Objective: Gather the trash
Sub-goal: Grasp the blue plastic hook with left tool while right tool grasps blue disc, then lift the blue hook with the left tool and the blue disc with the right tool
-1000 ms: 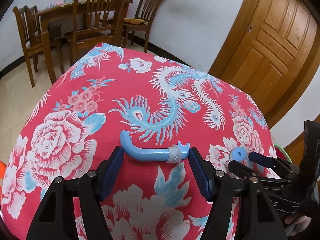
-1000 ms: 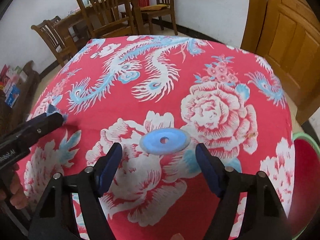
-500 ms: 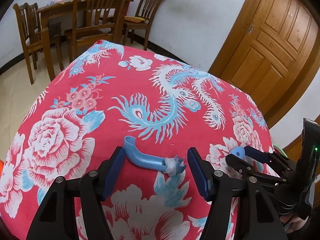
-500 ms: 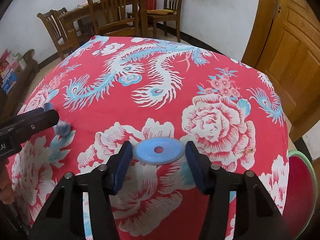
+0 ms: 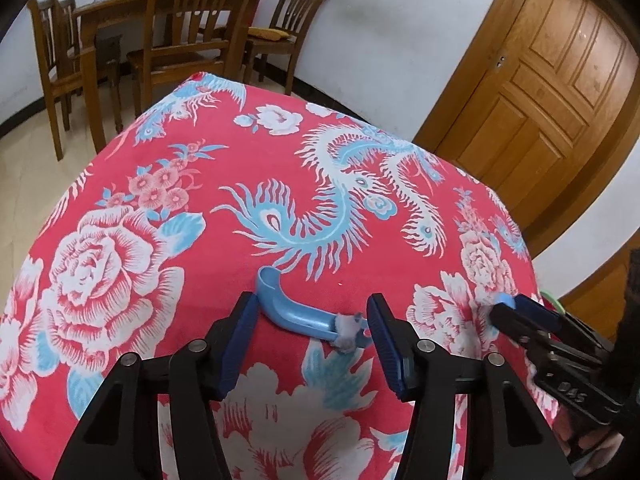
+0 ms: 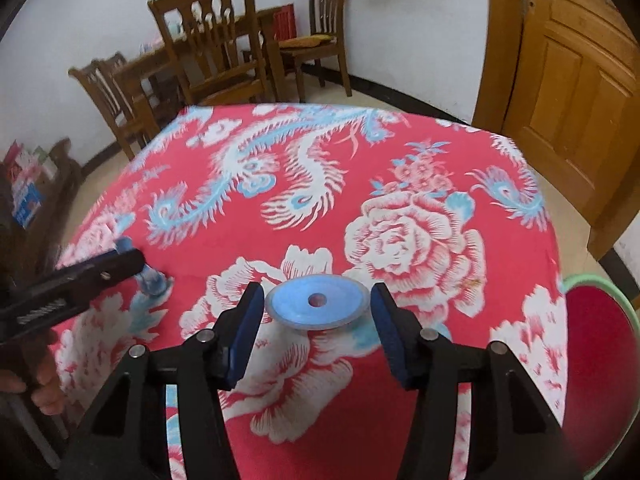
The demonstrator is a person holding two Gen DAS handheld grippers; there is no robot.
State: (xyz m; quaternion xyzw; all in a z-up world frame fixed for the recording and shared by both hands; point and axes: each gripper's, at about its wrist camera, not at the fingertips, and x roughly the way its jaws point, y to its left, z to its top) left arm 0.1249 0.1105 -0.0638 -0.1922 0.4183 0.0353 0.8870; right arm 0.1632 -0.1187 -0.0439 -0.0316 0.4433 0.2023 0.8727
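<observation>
A curved blue plastic handle piece (image 5: pixel 296 314) with a tuft of white fluff near one end lies on the red floral tablecloth (image 5: pixel 200 280). It sits between the pads of my left gripper (image 5: pixel 312 305), whose jaws are closing and touch both its ends. A round blue disc (image 6: pixel 318 306) with a hole in its middle is held flat just above the cloth, my right gripper (image 6: pixel 316 293) shut on its rim. The right gripper (image 5: pixel 520 314) shows at the right edge of the left wrist view. The left gripper (image 6: pixel 116 264) shows at the left of the right wrist view.
A green-rimmed bin (image 6: pixel 580 280) with a red inside stands off the table's right edge. Wooden chairs (image 5: pixel 192 28) and a dining table stand beyond the far edge. A wooden door (image 5: pixel 552 92) is at the right, and a low shelf (image 6: pixel 28 188) at the left.
My right jaws closed on the blue disc and raised it a little off the cloth. My left jaws narrowed onto the blue handle piece, which turned slightly between them.
</observation>
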